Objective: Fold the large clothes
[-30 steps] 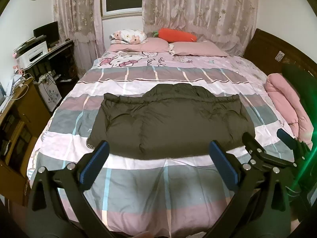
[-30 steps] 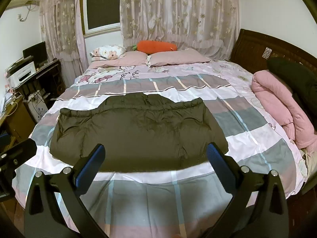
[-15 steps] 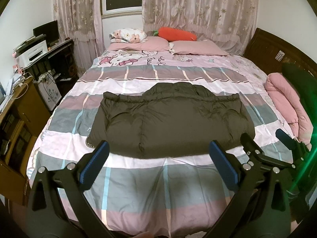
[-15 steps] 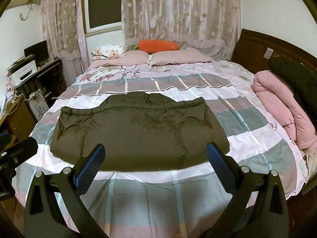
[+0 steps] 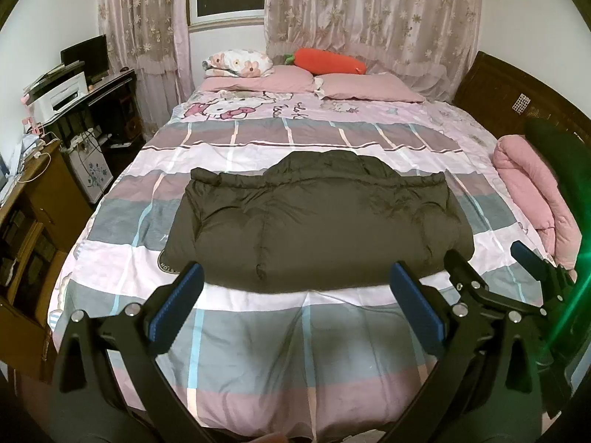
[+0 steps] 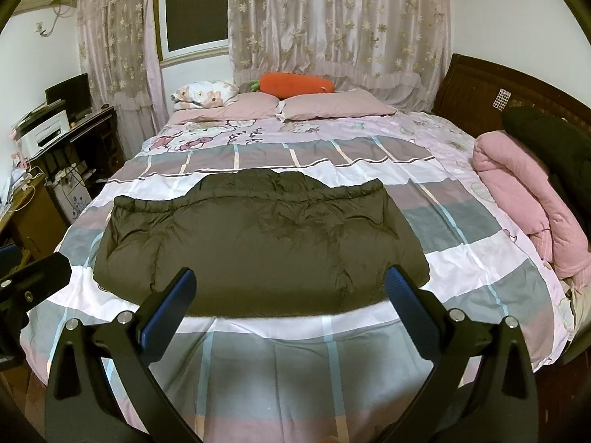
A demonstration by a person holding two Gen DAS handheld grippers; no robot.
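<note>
A dark olive puffer jacket (image 5: pixel 317 221) lies folded into a wide block on the striped pink and grey bedspread (image 5: pixel 295 332); it also shows in the right wrist view (image 6: pixel 258 247). My left gripper (image 5: pixel 295 288) is open and empty, held above the bed's near end, just short of the jacket's near edge. My right gripper (image 6: pixel 290 286) is open and empty too, at the same near edge. The right gripper's fingers (image 5: pixel 528 258) show at the right of the left wrist view.
Pink pillows (image 5: pixel 365 86) and an orange carrot plush (image 5: pixel 328 61) lie at the far end. A rolled pink quilt (image 6: pixel 524 192) and a dark garment (image 6: pixel 546 136) sit at the right by the headboard. A desk with a printer (image 5: pixel 62 92) stands left.
Both grippers have drifted slightly; the view of the jacket and bed has barely shifted. Both stay open and empty.
</note>
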